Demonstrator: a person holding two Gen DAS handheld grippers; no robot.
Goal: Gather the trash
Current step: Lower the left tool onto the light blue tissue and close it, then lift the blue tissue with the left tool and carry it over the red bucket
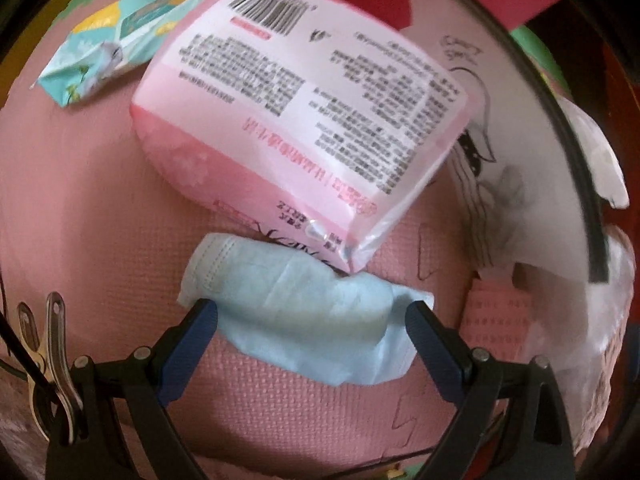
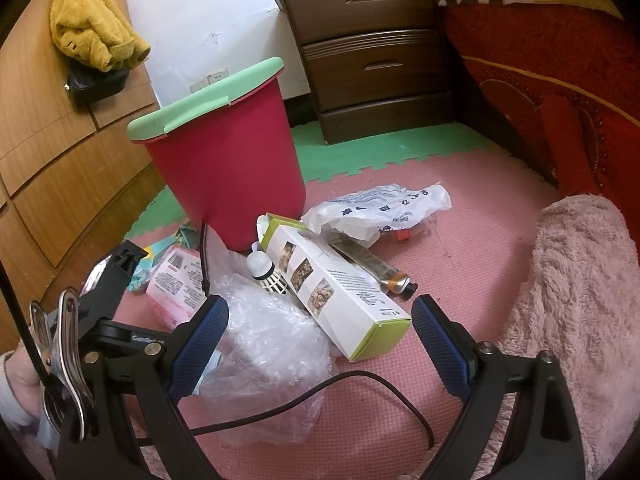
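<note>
Both grippers gape, left gripper straddling a blue mask, over pink foam mat beside a dresser

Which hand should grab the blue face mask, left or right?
Probably the left. The left gripper is open with the blue face mask lying right between its fingers on the pink mat. The right gripper is open over the clear plastic bag and white box.
</note>
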